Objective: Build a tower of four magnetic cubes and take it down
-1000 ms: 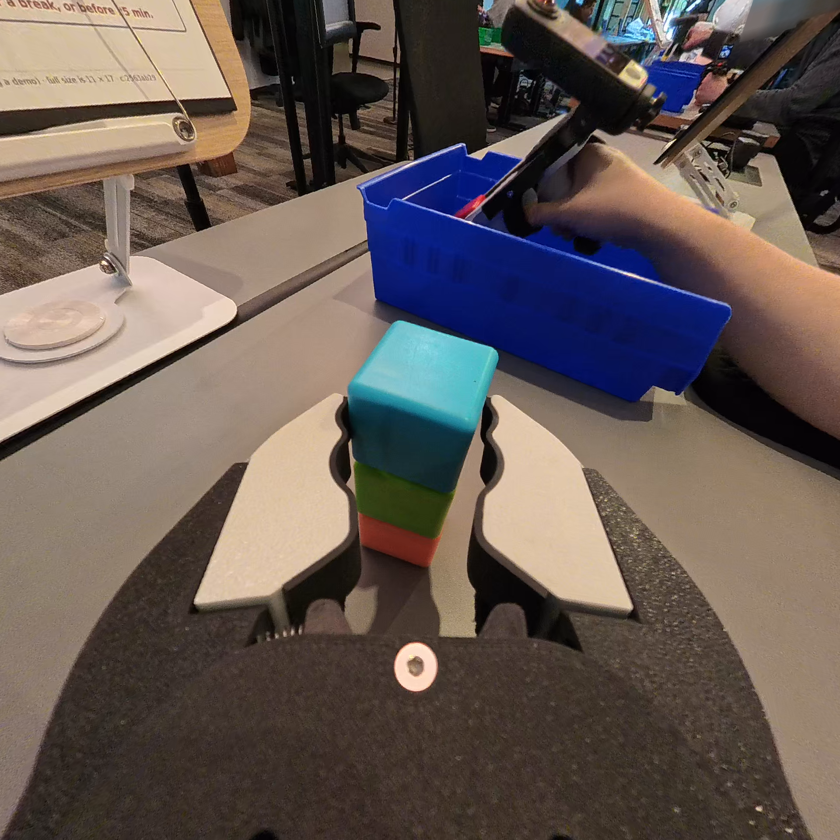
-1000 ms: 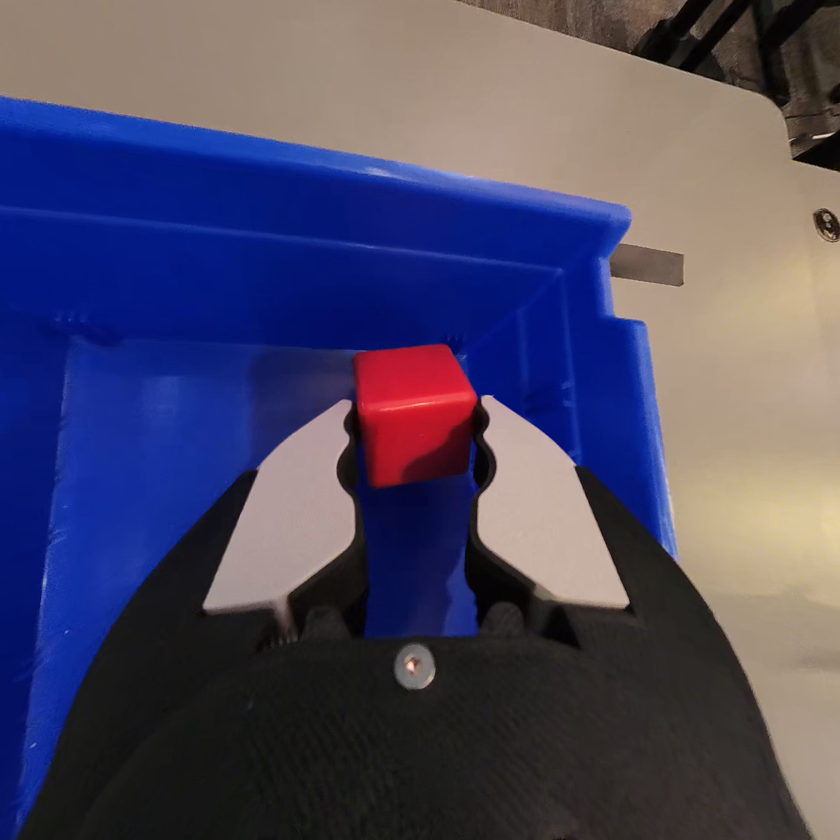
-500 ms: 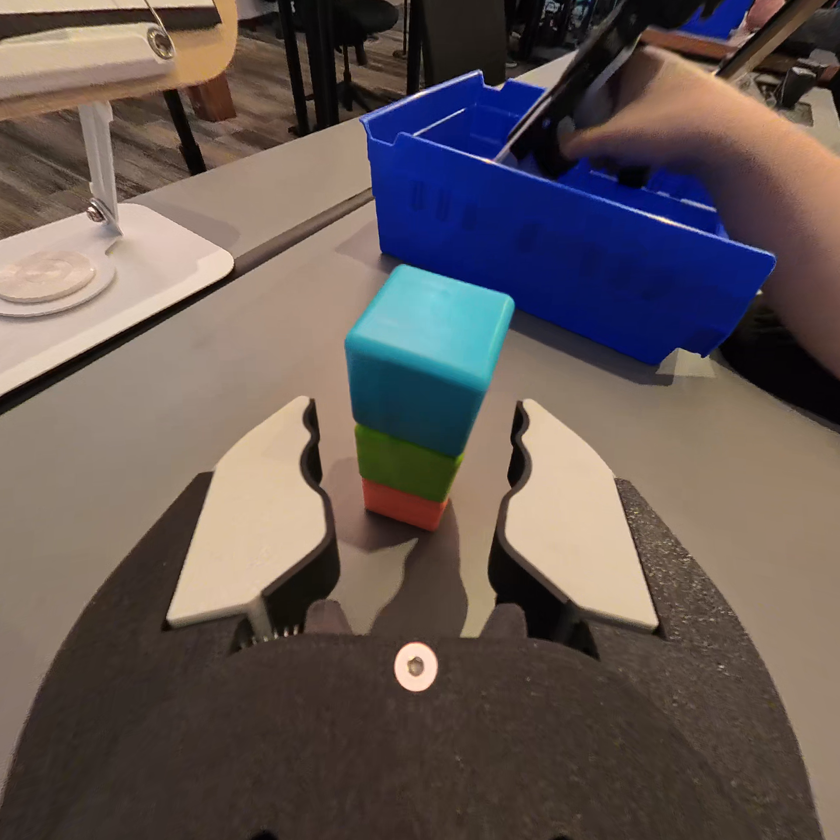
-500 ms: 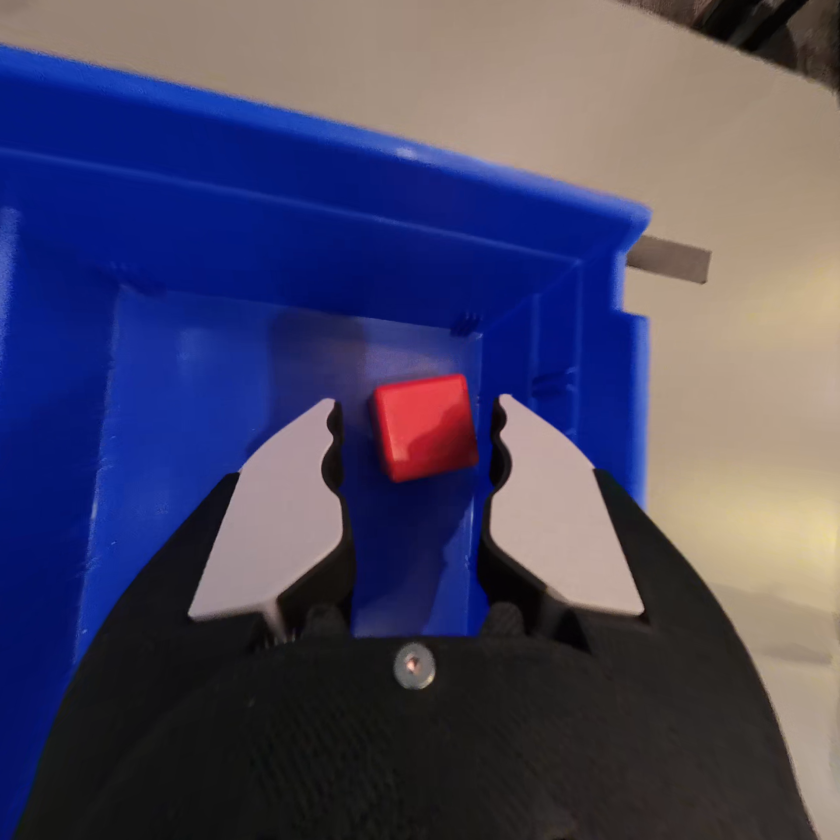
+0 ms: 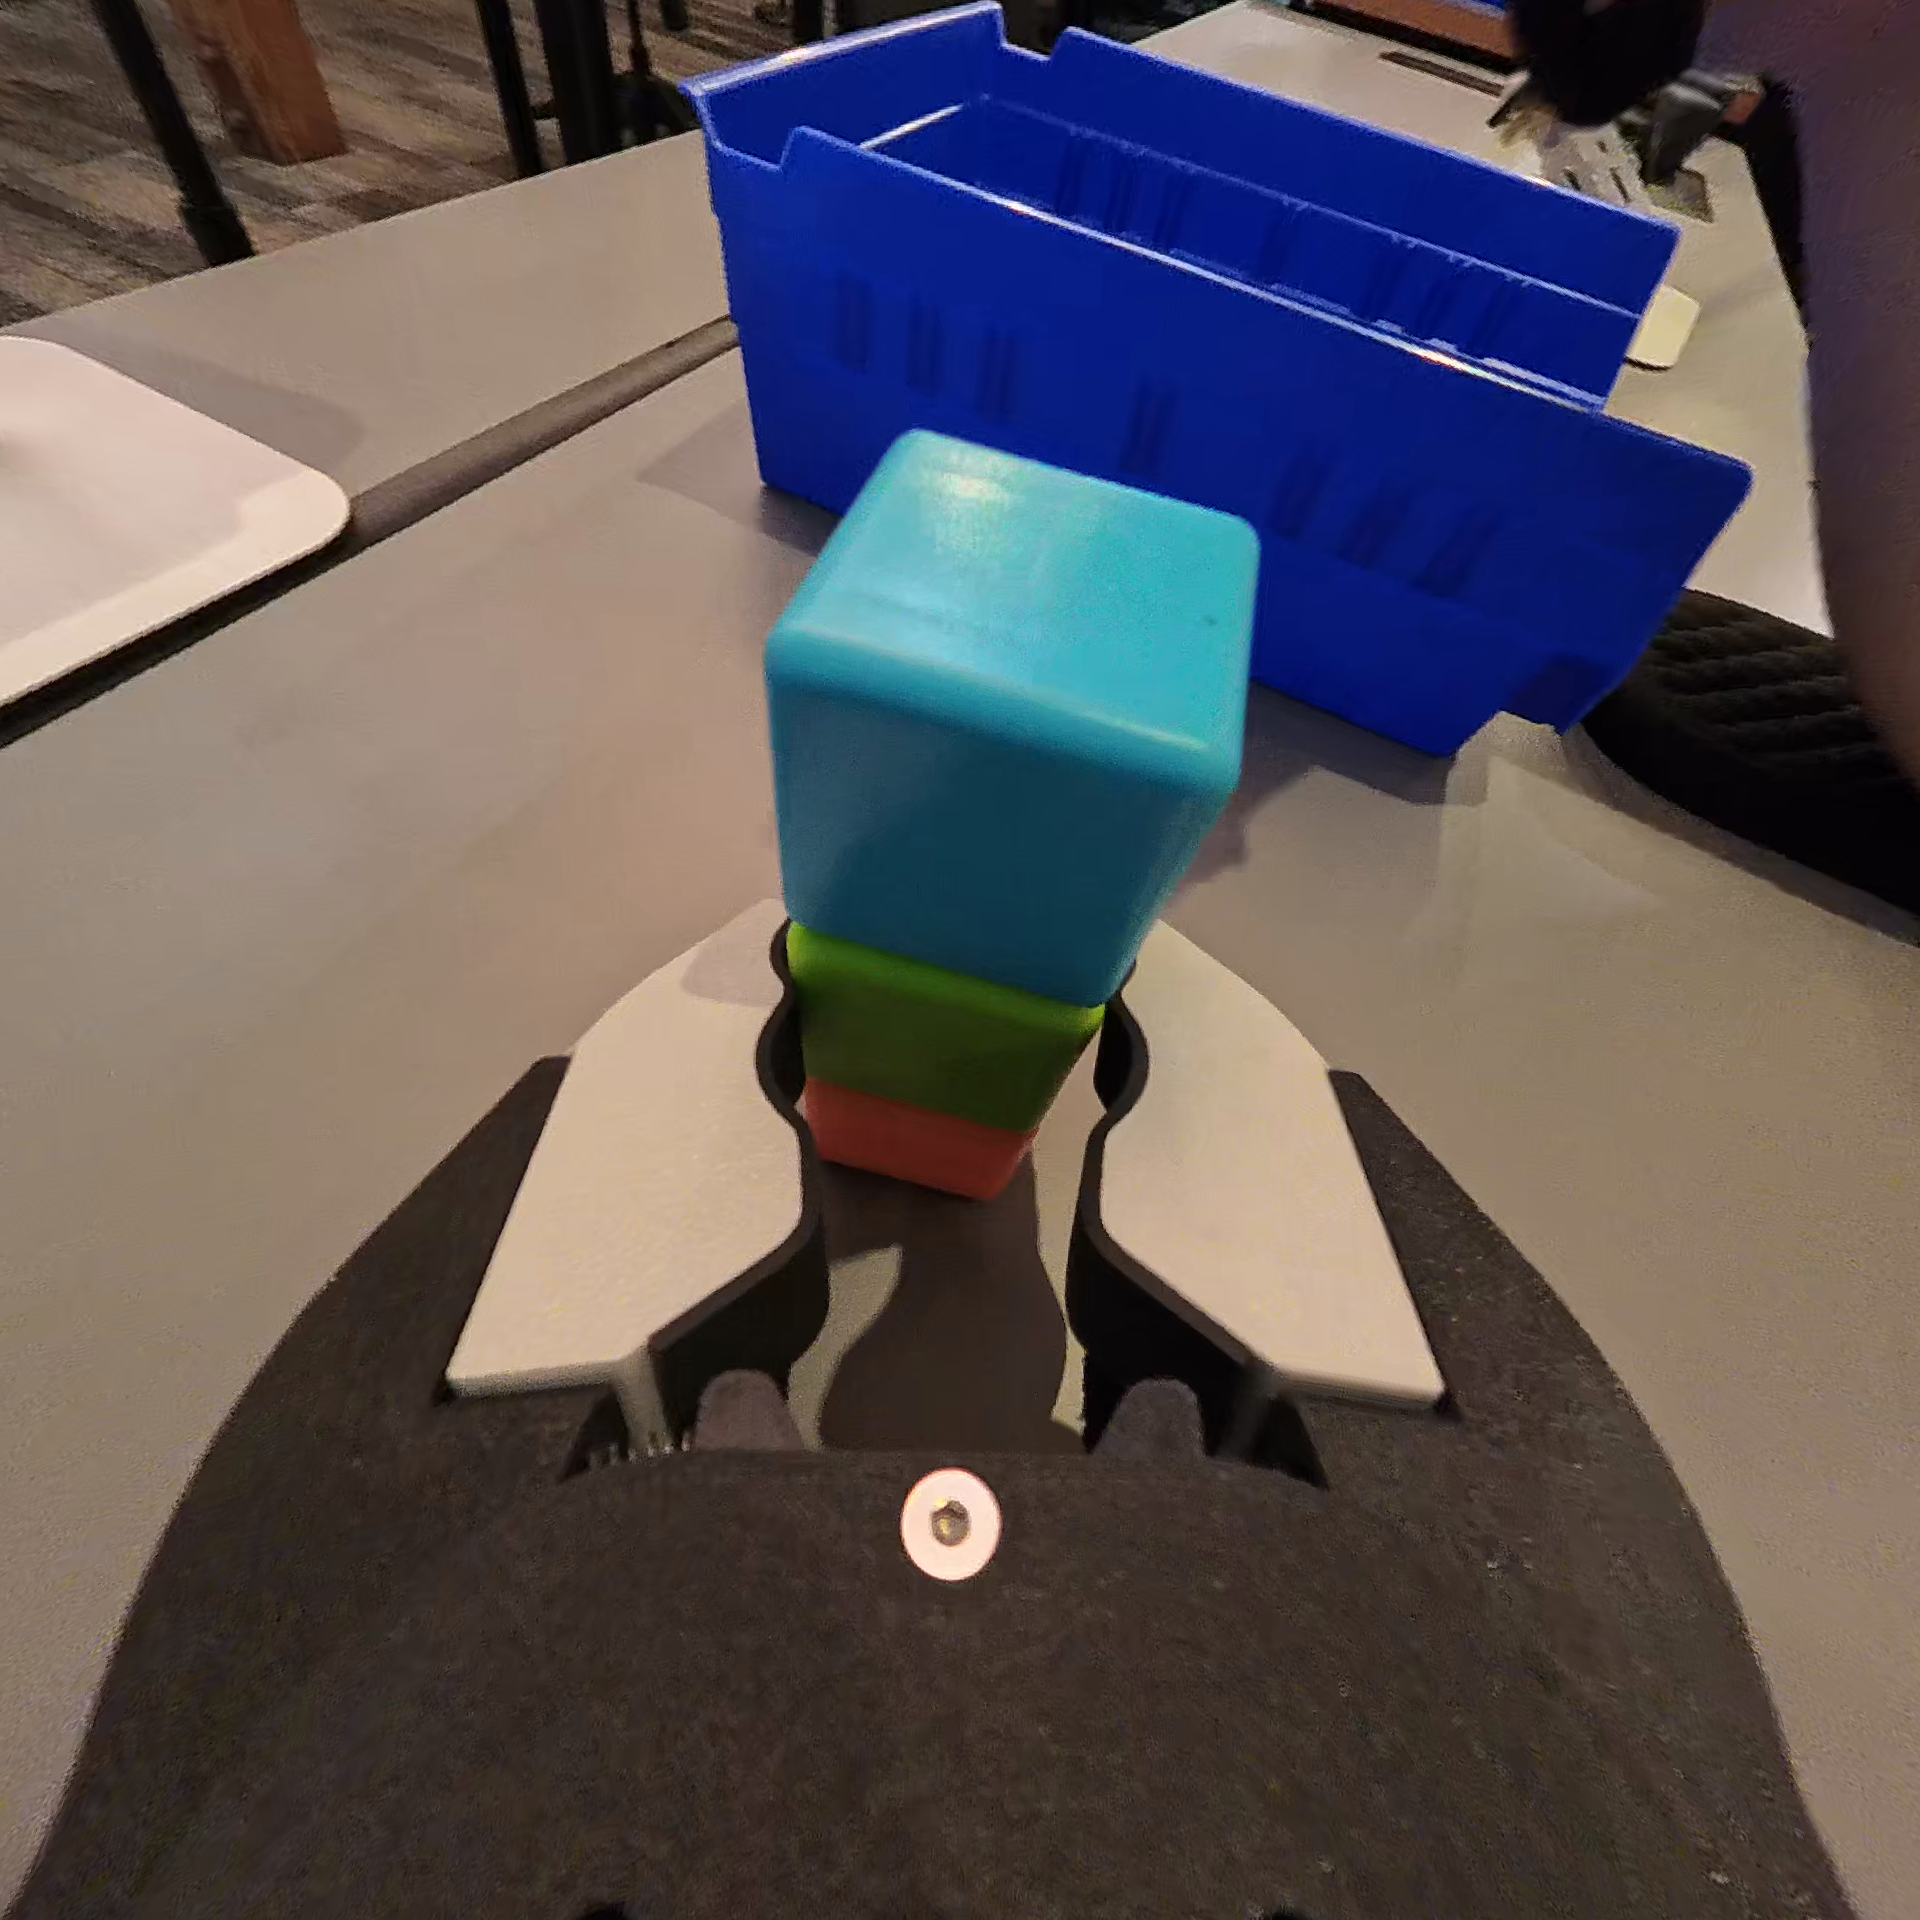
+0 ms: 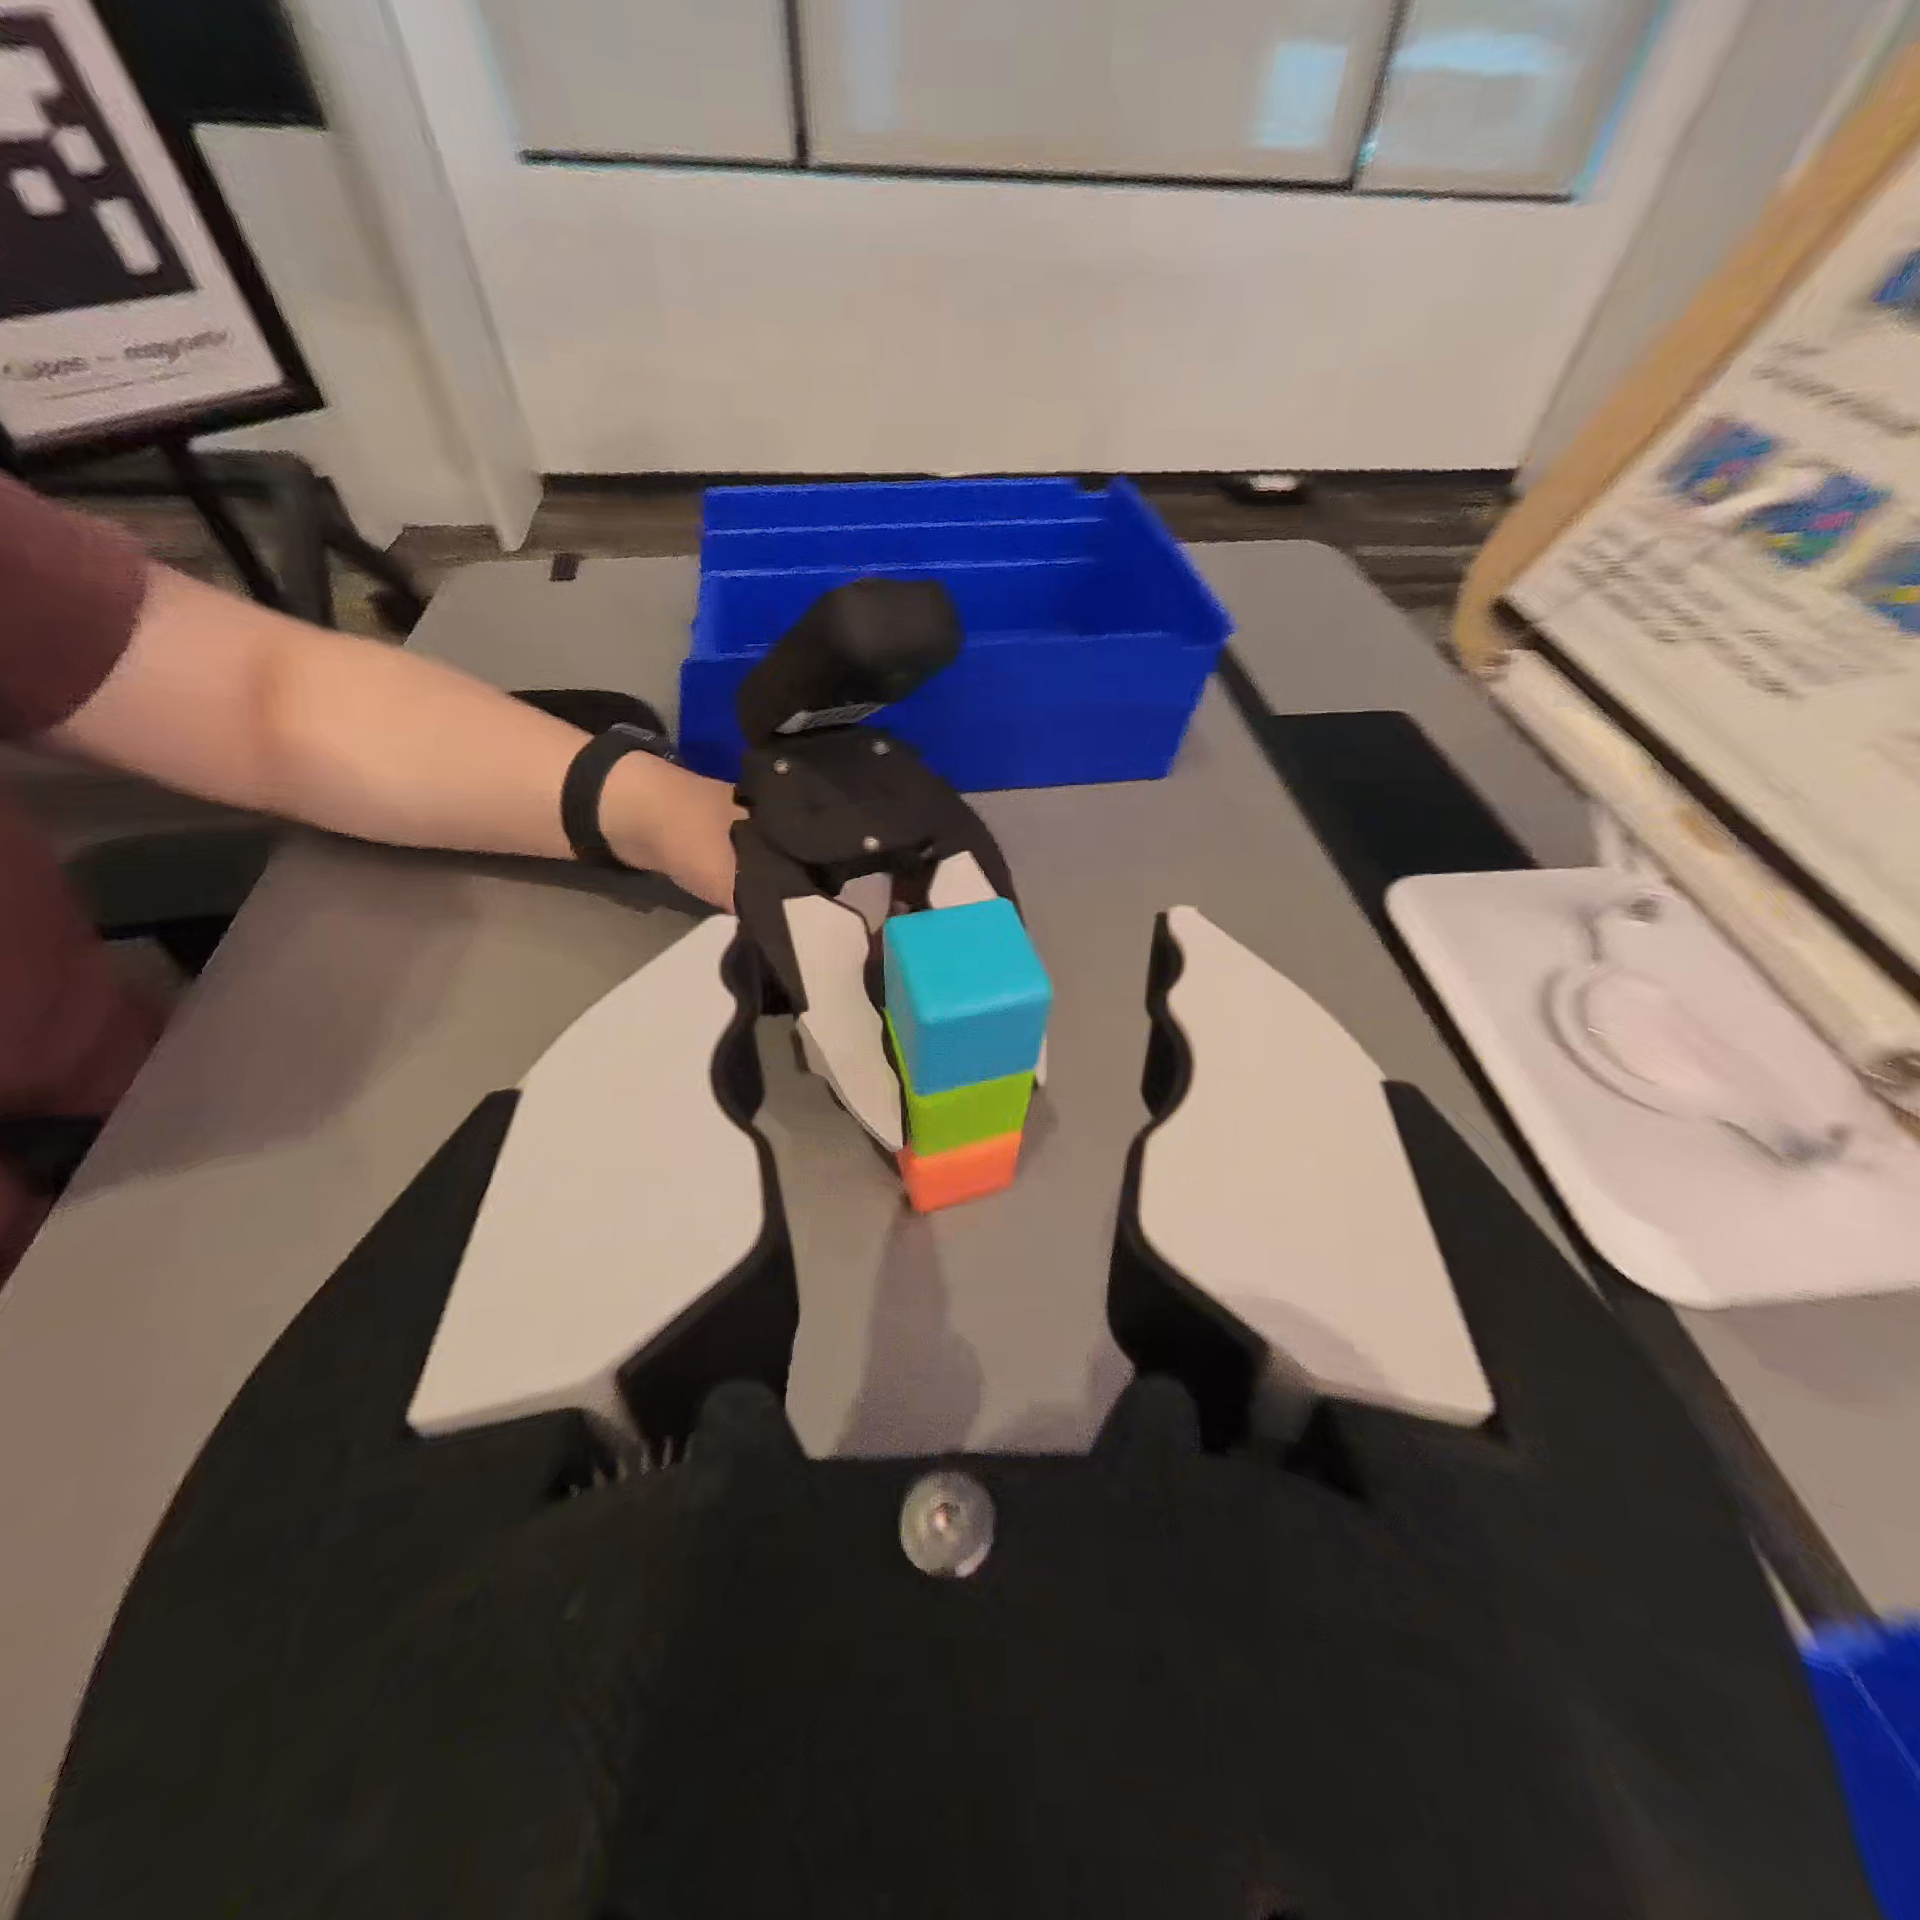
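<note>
A tower of three cubes stands on the grey table (image 5: pixel 416 831): a teal cube (image 5: pixel 997 707) on top, a green cube (image 5: pixel 935 1029) in the middle and an orange cube (image 5: pixel 914 1148) at the bottom. My left gripper (image 5: pixel 951 997) is low at the tower with its jaws closed against the sides of the green cube. In the right wrist view the tower (image 6: pixel 966 1049) stands ahead, with one of the left fingers (image 6: pixel 836 997) beside it. My right gripper (image 6: pixel 945 930) is wide open and empty, short of the tower. The red cube is out of sight.
A blue bin (image 5: pixel 1247 416) stands just behind the tower, and also shows in the right wrist view (image 6: pixel 987 675). A white stand base (image 6: pixel 1662 1091) and a tilted picture board (image 6: pixel 1766 416) are to the right. The person's arm (image 6: pixel 364 748) reaches in from the left. The tips of one gripper are about 15 cm away from the tips of the other.
My right gripper let the red cube go in the bin, opened wide and swung out to face the tower. My left gripper opened off the teal cube, dropped lower and closed on the green cube.
</note>
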Demonstrator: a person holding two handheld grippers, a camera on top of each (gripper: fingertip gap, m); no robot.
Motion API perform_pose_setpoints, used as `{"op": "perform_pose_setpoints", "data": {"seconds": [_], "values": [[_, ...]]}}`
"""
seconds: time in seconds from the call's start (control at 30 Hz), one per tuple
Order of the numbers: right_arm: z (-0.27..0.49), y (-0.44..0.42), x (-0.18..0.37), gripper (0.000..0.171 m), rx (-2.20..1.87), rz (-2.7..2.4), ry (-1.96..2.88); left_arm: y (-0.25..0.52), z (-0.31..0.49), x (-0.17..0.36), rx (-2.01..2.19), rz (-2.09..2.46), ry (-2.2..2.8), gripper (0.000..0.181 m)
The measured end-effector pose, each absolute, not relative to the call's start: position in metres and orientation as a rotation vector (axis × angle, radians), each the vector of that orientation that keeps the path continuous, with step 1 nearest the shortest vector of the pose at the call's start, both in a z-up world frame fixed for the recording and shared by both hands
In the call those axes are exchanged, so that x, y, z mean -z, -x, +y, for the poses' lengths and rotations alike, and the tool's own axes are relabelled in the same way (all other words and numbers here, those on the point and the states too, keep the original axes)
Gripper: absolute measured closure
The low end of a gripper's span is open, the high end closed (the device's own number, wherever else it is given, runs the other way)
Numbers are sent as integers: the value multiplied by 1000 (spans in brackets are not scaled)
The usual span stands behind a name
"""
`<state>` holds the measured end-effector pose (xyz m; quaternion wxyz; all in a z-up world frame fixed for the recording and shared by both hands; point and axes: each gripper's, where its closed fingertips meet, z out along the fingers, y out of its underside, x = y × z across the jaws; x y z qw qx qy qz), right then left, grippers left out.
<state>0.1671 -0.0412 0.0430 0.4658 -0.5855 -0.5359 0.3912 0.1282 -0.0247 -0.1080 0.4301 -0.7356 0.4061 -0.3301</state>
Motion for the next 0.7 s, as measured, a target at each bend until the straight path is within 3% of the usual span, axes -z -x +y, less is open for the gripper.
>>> {"op": "perform_pose_setpoints", "data": {"seconds": [0.3,0.5,0.57,0.7], "values": [[-59,-106,37,95,-843,-1600,1577,-129,-57,109,903,1176,1751,128],[-59,-102,57,108,-800,-1656,1644,-130,-59,109,914,1190,1746,128],[-59,-102,59,121,-783,-1672,1640,-130,-59,109,914,1190,1746,128],[-60,-102,60,122,-755,-1695,1653,-130,-59,109,914,1201,1743,128]]}}
